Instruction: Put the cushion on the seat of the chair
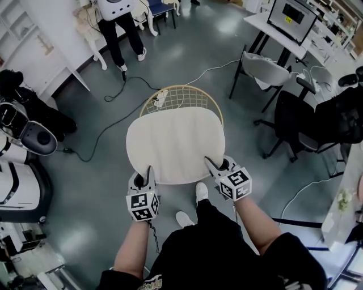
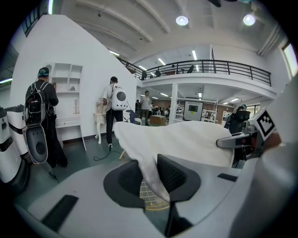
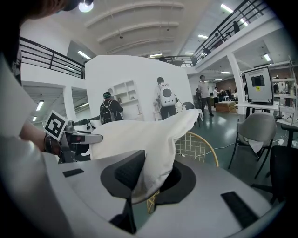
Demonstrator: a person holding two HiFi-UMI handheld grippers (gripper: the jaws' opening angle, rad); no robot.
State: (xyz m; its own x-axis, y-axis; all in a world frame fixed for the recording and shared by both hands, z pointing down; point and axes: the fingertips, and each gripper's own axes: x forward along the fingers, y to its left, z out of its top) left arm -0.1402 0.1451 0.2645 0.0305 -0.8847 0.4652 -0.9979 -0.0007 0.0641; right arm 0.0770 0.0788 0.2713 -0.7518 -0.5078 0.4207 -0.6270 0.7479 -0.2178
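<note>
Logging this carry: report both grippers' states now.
Left gripper: shut on the cushion, near edge.
Right gripper: shut on the cushion as well.

The cushion [image 1: 176,146] covered nearly the whole chair [image 1: 190,96]! Only the far arc of its wire grid and rim showed, and the rest was lost beneath the white fabric. In the head view the cushion's near edge hid part of the jaws of my left gripper [image 1: 150,171] and my right gripper [image 1: 214,165]. In the right gripper view, draped fabric hid the pad on the right completely. Far off, a standing person [image 1: 121,31] was cut off by the top edge, above the waist. The yellow label on the monitor [image 1: 292,17] at far right was too small to read.
</note>
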